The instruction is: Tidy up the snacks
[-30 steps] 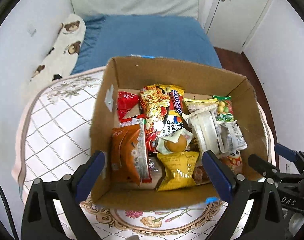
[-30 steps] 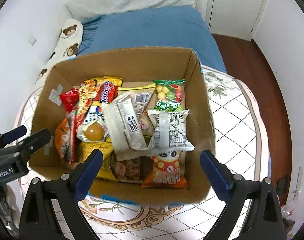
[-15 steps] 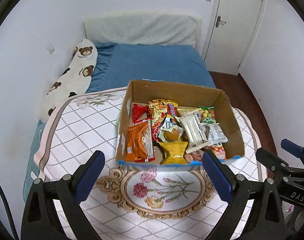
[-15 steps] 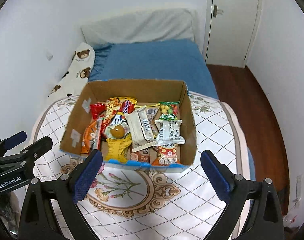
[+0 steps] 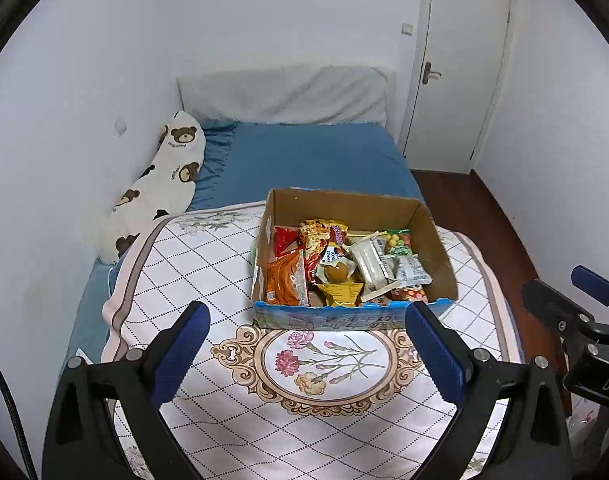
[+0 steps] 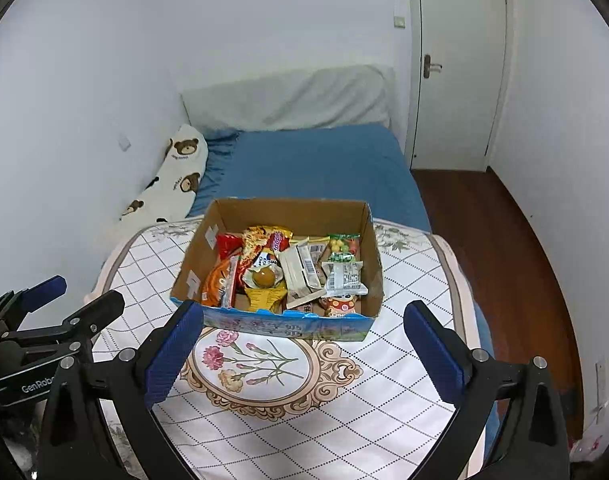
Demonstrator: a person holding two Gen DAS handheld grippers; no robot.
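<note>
A cardboard box (image 5: 440, 252) with a blue printed front stands on a table with a floral quilted cloth (image 5: 208, 264). It holds several snack packets: an orange packet (image 5: 286, 282), a yellow packet (image 5: 340, 294), a white wrapper (image 5: 370, 266) and a green candy bag (image 5: 398, 240). The box also shows in the right wrist view (image 6: 374, 260). My left gripper (image 5: 308, 354) is open and empty, well back from the box. My right gripper (image 6: 304, 350) is open and empty, just short of the box front.
A blue bed (image 5: 312, 156) with a grey headboard cushion and a bear-print pillow (image 5: 164, 184) lies behind the table. A white door (image 5: 460, 64) and wooden floor (image 6: 500, 240) are on the right. The wall is close on the left.
Both grippers have pulled back and up from above the box. The box now looks smaller and farther. Both stay open and empty.
</note>
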